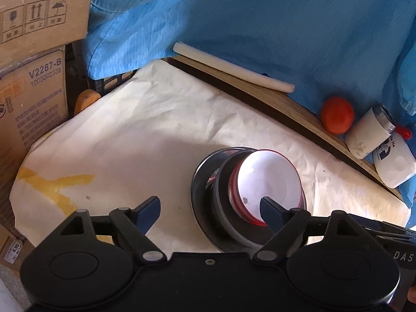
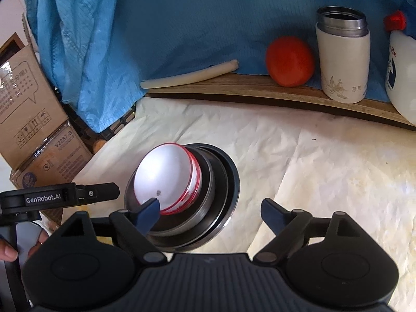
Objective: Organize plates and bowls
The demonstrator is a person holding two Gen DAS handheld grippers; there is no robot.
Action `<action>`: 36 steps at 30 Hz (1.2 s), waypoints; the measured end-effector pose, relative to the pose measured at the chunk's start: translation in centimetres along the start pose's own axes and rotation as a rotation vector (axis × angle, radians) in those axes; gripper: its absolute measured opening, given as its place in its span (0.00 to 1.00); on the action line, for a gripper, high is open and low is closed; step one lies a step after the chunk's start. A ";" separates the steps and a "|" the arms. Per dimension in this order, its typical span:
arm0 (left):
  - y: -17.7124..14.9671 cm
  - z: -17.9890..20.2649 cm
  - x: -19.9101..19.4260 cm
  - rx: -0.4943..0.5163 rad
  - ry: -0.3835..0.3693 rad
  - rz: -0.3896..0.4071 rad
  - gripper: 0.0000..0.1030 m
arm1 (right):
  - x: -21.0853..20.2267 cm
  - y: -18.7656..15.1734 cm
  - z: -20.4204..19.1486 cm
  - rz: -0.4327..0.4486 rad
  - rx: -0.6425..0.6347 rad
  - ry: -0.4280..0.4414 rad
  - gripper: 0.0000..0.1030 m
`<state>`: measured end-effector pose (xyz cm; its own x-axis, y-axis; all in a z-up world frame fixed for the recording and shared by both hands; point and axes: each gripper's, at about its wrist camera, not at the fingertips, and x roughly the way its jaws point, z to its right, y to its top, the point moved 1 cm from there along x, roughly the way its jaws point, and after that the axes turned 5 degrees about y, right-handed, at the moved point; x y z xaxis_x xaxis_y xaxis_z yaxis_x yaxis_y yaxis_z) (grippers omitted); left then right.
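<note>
A stack of dishes sits on the cream cloth. On top is a white bowl with a red rim [image 1: 270, 179] [image 2: 166, 174]. Under it are dark bowls [image 1: 223, 208] [image 2: 208, 195] and a dark plate [image 1: 200, 182] [image 2: 232, 176]. My left gripper [image 1: 209, 208] is open and empty; its right fingertip [image 1: 270, 205] hangs over the white bowl's near rim. My right gripper [image 2: 209, 209] is open and empty; its left fingertip [image 2: 149, 209] is over the white bowl's near rim. The left gripper's body [image 2: 59, 197] shows at the left of the right wrist view.
A wooden ledge [image 2: 260, 88] runs along the back with a white roll [image 2: 189, 78], an orange tomato [image 2: 290, 61] [image 1: 336, 114], a white steel-rimmed cup [image 2: 343, 54] [image 1: 369, 132] and a white bottle [image 2: 403, 72] [image 1: 395, 161]. Blue cloth [image 2: 182, 20] hangs behind. Cardboard boxes [image 1: 31, 83] [image 2: 33, 119] stand at left.
</note>
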<state>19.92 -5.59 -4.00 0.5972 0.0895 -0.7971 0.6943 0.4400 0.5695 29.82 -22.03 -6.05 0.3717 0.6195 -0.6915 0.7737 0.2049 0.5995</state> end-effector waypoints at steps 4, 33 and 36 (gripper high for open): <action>-0.8 0.3 -0.8 -0.002 0.000 0.019 0.89 | -0.7 -0.5 0.1 0.013 -0.004 0.009 0.91; -5.6 2.3 -6.4 0.043 0.011 0.202 0.99 | -6.9 -4.0 0.3 0.155 -0.088 0.046 1.00; -6.4 2.3 -6.9 0.060 0.018 0.224 0.99 | -7.6 -4.5 0.4 0.181 -0.097 0.042 1.00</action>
<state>12.28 -11.14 -1.72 0.7321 0.1949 -0.6528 0.5682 0.3539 0.7429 23.72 -28.00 -3.66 0.4772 0.6832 -0.5528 0.6426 0.1578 0.7498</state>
